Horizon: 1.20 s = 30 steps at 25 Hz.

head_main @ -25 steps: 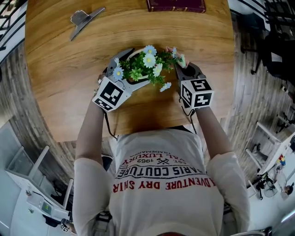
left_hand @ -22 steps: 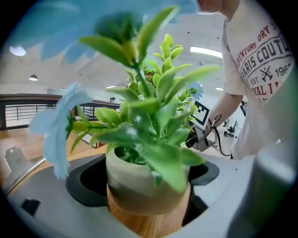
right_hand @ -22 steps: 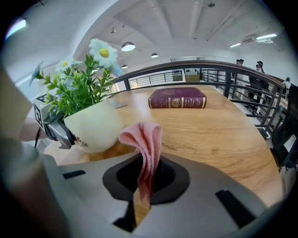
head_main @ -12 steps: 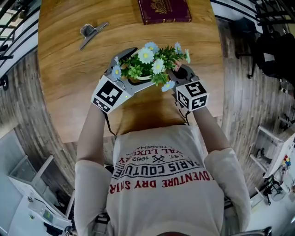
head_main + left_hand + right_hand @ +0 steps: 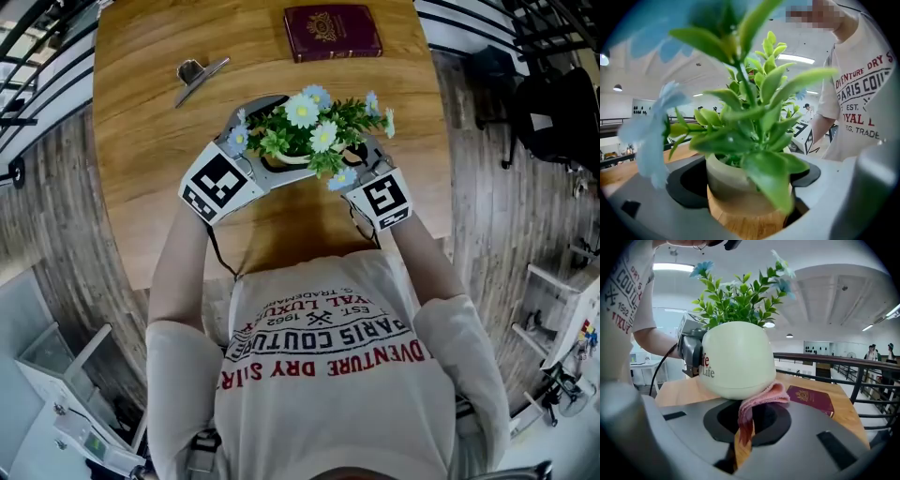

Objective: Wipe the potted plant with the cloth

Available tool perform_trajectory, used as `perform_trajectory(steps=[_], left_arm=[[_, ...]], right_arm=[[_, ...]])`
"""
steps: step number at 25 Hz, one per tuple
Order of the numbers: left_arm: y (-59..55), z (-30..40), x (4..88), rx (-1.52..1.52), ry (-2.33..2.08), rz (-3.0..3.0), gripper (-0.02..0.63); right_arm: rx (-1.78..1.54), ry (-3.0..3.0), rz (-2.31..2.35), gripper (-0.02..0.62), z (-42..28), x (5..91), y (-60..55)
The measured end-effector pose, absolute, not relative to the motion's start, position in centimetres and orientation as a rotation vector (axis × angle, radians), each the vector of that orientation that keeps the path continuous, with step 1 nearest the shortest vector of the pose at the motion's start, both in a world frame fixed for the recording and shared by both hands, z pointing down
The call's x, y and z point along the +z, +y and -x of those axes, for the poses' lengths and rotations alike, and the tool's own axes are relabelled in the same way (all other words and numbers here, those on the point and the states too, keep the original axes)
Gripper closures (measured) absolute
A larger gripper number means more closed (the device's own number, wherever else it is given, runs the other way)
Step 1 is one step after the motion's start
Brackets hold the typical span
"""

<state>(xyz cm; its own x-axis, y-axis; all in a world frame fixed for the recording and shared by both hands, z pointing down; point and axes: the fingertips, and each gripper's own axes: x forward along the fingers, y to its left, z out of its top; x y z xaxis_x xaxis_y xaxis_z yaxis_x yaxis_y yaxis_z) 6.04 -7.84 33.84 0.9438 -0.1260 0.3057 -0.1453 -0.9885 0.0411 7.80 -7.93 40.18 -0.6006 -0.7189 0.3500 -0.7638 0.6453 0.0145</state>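
The potted plant (image 5: 305, 127) stood upright over the middle of the table (image 5: 150, 150), with its long axis vertical and its leaves and flowers pointing up. My left gripper (image 5: 265, 155) had its jaws clamped on the cream pot from one side. My right gripper (image 5: 361, 157) pinched the pink cloth (image 5: 761, 399). The folded end of the cloth pressed against the pot's lower curve, just beyond those jaws.

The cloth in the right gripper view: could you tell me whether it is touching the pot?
Yes, the cloth is bunched up against the lower side of the pot.
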Motion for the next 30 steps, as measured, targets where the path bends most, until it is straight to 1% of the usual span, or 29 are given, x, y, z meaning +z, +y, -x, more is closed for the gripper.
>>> perform_trajectory(steps=[5, 10, 16, 21, 25, 30], left_arm=[[-8.1, -5.7, 33.4, 0.439, -0.204, -3.019, 0.106], [-8.3, -6.2, 32.3, 0.378, -0.196, -3.009, 0.106], [-8.1, -5.8, 32.2, 0.387, -0.167, -2.99, 0.106], [-8.7, -5.1, 32.5, 0.367, -0.214, -2.99, 0.106], [-9.1, -4.8, 32.4, 0.352, -0.256, -2.983, 0.106], [-9.3, -4.3, 33.4, 0.41, -0.284, -2.991, 0.106]], right_arm=[[0.178, -2.613, -1.209, 0.558, -7.1, 39.2, -8.0], [0.083, -2.696, -1.177, 0.558, -4.4, 37.7, -7.8], [0.117, -2.757, -1.193, 0.558, -3.0, 37.1, -7.5], [0.133, -2.8, -1.071, 0.558, -2.0, 37.4, -6.7], [0.182, -2.802, -1.025, 0.558, -1.9, 37.6, -5.8], [0.2, -2.761, -1.022, 0.558, -3.3, 38.6, -5.3]])
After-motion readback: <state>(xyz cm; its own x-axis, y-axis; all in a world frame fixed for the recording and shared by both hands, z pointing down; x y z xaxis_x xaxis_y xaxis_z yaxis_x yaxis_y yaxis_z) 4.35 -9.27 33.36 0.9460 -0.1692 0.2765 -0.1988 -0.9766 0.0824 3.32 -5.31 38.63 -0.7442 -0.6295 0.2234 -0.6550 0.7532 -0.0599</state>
